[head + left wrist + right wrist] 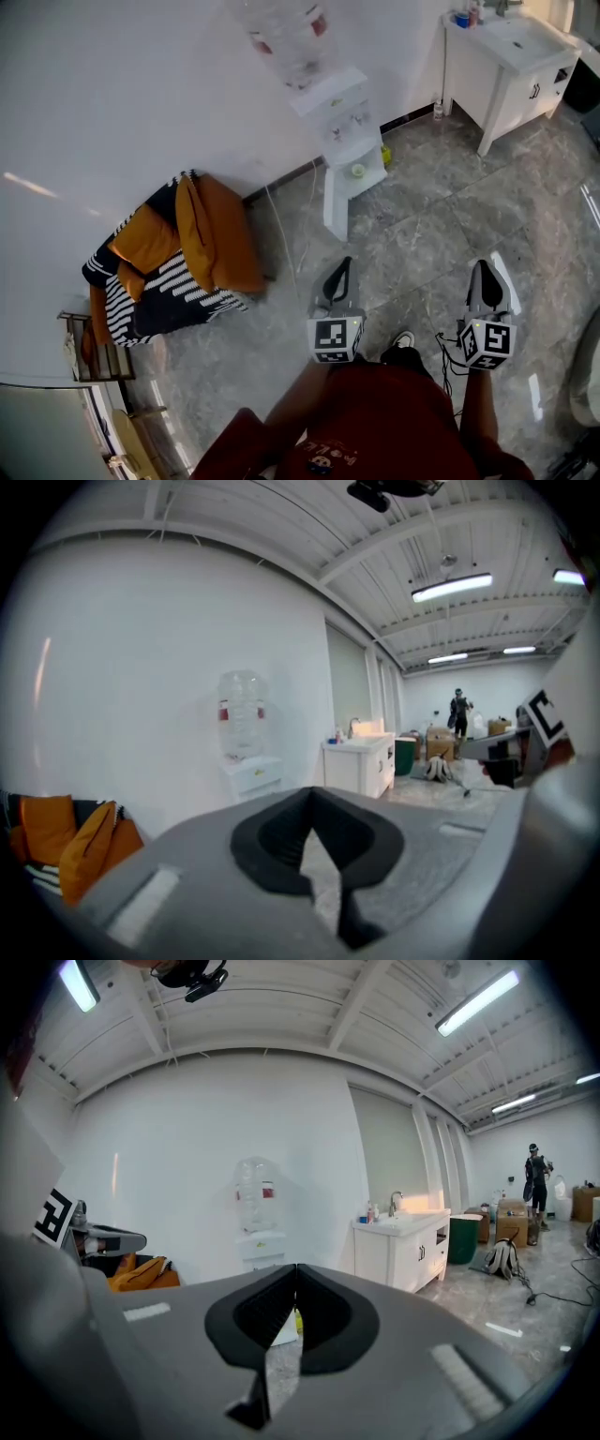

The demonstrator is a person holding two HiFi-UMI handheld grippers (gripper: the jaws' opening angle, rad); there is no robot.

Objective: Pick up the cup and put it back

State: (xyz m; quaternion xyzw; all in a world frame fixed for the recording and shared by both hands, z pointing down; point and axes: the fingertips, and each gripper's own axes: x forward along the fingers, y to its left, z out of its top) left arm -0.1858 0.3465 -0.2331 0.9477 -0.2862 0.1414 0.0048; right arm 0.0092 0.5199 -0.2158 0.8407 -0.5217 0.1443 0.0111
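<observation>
Holding both grippers out over the grey floor [422, 216], we've got the left gripper [346, 265] and right gripper [483, 267] with jaws pressed together, nothing in them. The cup [357, 171], probably that small greenish thing, sits far ahead on the water dispenser [342, 122] tray.

Water dispenser [349, 141], white sink cabinet [502, 89]
</observation>
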